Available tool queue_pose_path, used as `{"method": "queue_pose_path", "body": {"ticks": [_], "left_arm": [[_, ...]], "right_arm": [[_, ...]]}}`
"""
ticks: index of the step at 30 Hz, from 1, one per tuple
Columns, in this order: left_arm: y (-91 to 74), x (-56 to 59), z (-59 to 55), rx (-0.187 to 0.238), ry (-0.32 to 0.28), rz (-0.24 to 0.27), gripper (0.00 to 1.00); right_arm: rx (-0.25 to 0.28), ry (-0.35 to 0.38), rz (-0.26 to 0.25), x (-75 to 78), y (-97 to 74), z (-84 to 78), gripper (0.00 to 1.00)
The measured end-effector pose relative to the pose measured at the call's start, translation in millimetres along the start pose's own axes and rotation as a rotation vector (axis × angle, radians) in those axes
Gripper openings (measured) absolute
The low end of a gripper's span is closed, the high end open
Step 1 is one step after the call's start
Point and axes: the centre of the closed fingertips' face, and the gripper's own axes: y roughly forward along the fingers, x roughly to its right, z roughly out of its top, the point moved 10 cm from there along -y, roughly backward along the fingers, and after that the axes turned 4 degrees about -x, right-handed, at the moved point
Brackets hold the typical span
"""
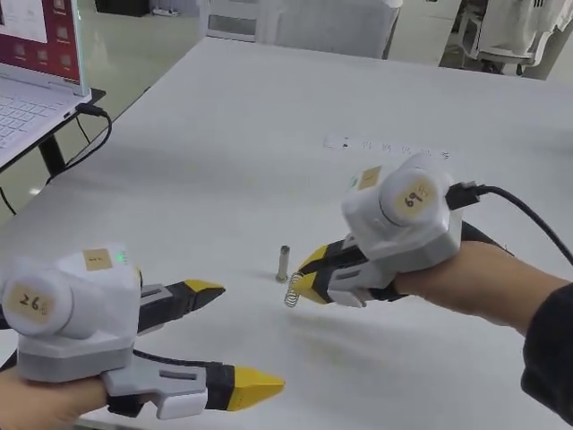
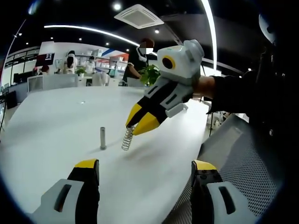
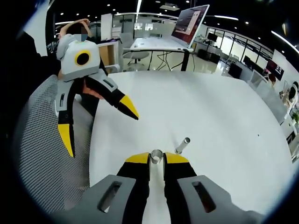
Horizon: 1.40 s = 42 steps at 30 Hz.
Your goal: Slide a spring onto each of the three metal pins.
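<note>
1. The right gripper (image 1: pixel 307 276) is clamped on the spring (image 1: pixel 293 292), pinching its upper end. The rest of the coil hangs free below the tips. I cannot tell whether its lower end touches the table (image 1: pixel 269 134).
2. One metal pin (image 1: pixel 284 263) stands upright, well in from the table's edges and just beside the spring. It is bare.
3. The left gripper (image 1: pixel 233 339) hovers towards the near edge with its jaws wide apart, holding nothing.
4. The spring sits beside the pin, not above it, so it likely has to be lifted and lined up first.
5. The free end could sway and catch the pin's rim.
6. A sideways nudge could topple the pin, which looks unsupported.
7. The thin coil could also slip from the pinch.
</note>
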Motion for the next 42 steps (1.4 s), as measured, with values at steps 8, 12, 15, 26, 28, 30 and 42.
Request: {"method": "queue_pose_path", "body": {"ticks": [8, 12, 15, 26, 28, 30, 42], "left_arm": [[0.1, 1.6, 1.0, 0.009, 0.006, -0.008, 0.77], [0.4, 2.1, 1.2, 0.009, 0.011, -0.013, 0.77], [-0.1, 1.8, 1.4, 0.015, 0.010, -0.011, 0.77], [-1.1, 0.2, 2.5, 0.025, 0.012, 0.006, 0.77], [-1.3, -0.4, 2.7, 0.027, 0.011, 0.011, 0.77], [-1.5, -0.7, 2.9, 0.030, 0.008, 0.014, 0.77], [-1.4, -1.3, 2.5, 0.027, 0.005, 0.018, 0.77]], "right_arm": [[0.017, -0.003, -0.038, 9.9, -8.6, 12.8, 0.08], [0.020, -0.009, -0.049, 13.5, -11.1, 17.2, 0.08], [0.022, -0.016, -0.055, 16.8, -12.3, 21.5, 0.08], [0.041, -0.032, -0.072, 32.3, -13.6, 35.0, 0.08], [0.041, -0.031, -0.073, 35.3, -12.5, 35.4, 0.08], [0.042, -0.029, -0.073, 36.9, -11.2, 36.5, 0.08], [0.026, -0.020, -0.059, 43.8, -2.2, 36.0, 0.08]]}}
